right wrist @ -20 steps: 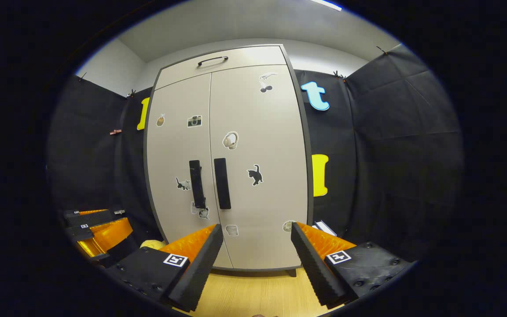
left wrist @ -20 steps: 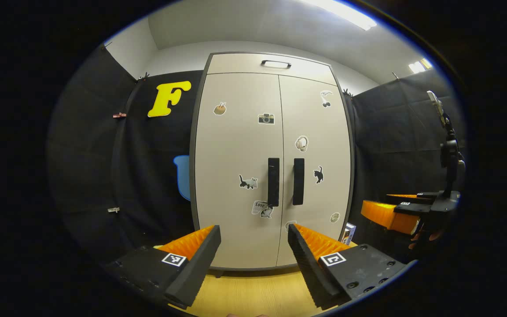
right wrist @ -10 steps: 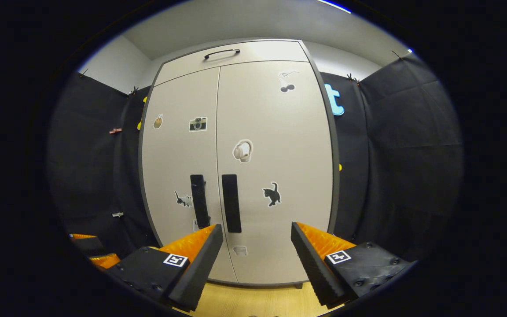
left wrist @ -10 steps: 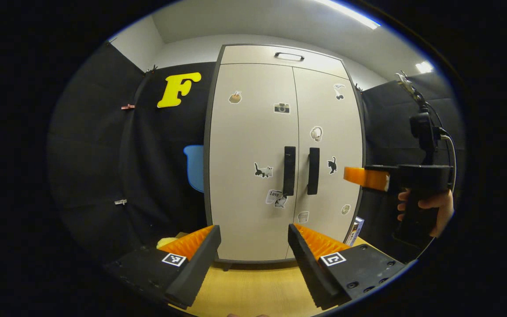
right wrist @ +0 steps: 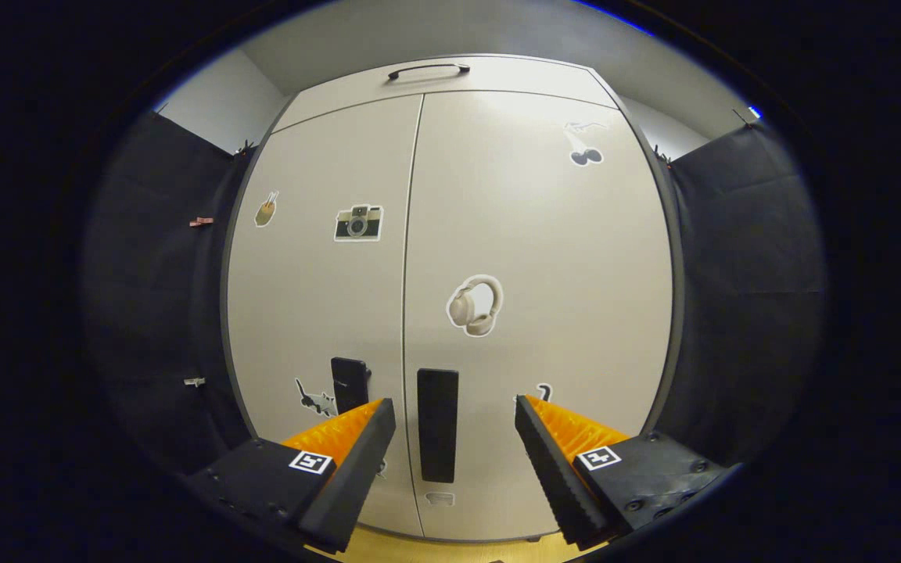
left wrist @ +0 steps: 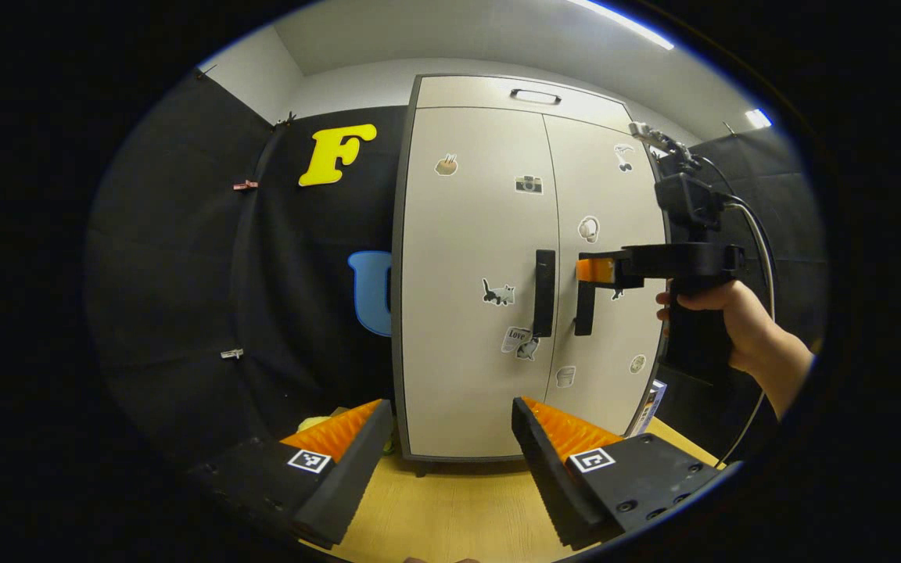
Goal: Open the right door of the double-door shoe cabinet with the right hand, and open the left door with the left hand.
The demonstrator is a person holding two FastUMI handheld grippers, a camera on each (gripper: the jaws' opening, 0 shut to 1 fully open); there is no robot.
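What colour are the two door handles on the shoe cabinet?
Black, both door handles; clearest in the right gripper view.

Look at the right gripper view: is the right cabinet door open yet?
No, the right door sits flush beside the left door, its handle ungrasped.

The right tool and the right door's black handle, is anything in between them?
Nothing. In the right gripper view the right tool is open, and the right door's handle stands in the gap between its fingers, untouched, with only door behind it.
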